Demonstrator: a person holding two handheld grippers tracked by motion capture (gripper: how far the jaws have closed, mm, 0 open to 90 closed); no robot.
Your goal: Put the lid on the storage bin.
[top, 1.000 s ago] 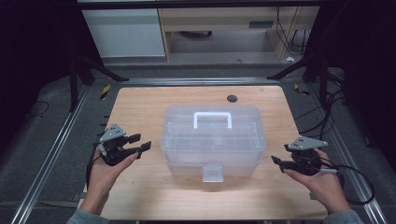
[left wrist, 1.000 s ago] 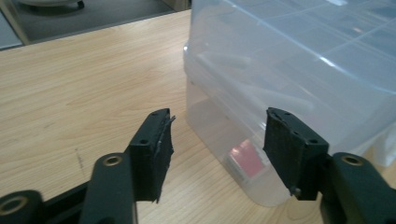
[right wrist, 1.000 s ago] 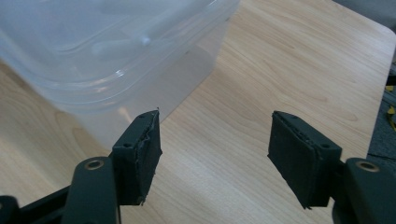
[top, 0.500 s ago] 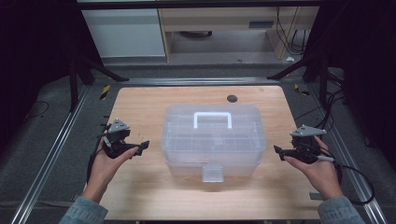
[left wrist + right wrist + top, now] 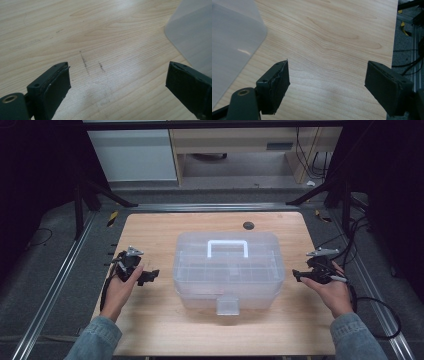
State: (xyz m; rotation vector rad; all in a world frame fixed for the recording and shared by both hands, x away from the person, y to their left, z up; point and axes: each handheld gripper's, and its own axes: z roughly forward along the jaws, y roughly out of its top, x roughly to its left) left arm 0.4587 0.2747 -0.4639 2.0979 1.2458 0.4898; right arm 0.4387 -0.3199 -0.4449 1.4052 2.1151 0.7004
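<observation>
One clear plastic storage box (image 5: 229, 270) with one white handle (image 5: 227, 248) sits at the wooden table's (image 5: 165, 227) centre. Two handheld grippers: one (image 5: 148, 276) at nine o'clock, one (image 5: 299, 275) at three. One dark round grommet (image 5: 248, 225) at twelve.

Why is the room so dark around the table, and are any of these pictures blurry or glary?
High view: light falls on the table alone, surroundings nearly black, slightly soft. Left gripper view: the box corner is a hazy blur, with a pale sheen on the wood. Right gripper view: the box is blurred too, with a small glint on it.
</observation>
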